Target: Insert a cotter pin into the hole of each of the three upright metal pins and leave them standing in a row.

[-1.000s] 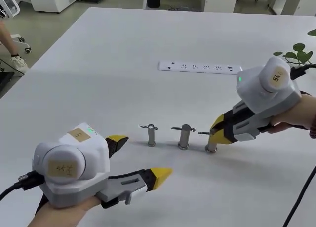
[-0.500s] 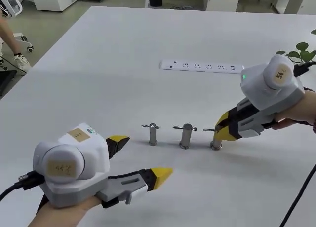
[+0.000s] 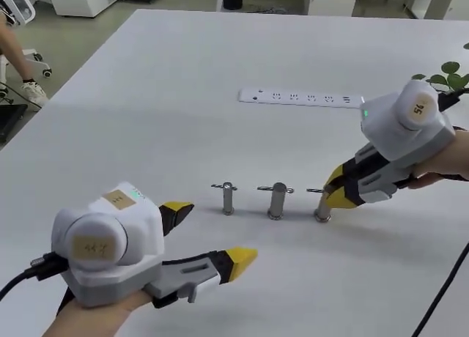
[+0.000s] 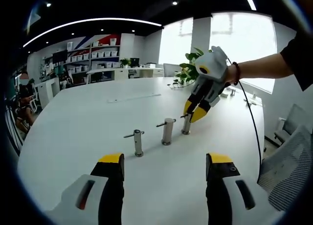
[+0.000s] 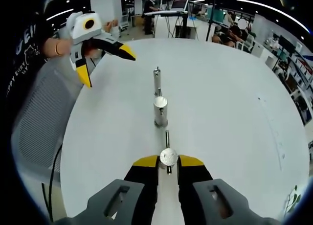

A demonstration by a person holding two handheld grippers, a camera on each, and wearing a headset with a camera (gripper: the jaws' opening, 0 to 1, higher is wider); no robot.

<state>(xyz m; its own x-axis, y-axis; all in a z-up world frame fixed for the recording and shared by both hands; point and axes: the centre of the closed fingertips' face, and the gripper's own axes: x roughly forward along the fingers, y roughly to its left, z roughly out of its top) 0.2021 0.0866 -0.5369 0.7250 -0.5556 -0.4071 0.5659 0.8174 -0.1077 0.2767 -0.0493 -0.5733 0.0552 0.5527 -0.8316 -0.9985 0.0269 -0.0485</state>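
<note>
Three short upright silver metal pins stand in a straight row on the white counter (image 3: 183, 117), well in from its edges: the left pin (image 3: 228, 199), the middle pin (image 3: 276, 202) and the right pin (image 3: 322, 208). They are evenly spaced and do not touch. A thin wire cotter pin (image 3: 221, 186) lies crosswise through the top of the left pin. A second cotter pin (image 3: 272, 190) crosses the middle pin, and a third cotter pin (image 3: 314, 191) sticks out of the right pin toward the middle one.

The right gripper (image 3: 335, 191) reaches in from the counter's right edge, its yellow tips at the head of the right pin. In the right gripper view the round pin head sits between the tips, and the jaws are drawn in narrow on either side of it. I cannot tell whether they press on it.

The left gripper (image 3: 218, 231) hovers on the near side of the row, closest to the left pin. Its jaws are spread wide with nothing between them.

A long white power strip (image 3: 300, 98) lies flat on the far side of the row. A green leafy plant (image 3: 445, 76) is at the counter's right edge.
</note>
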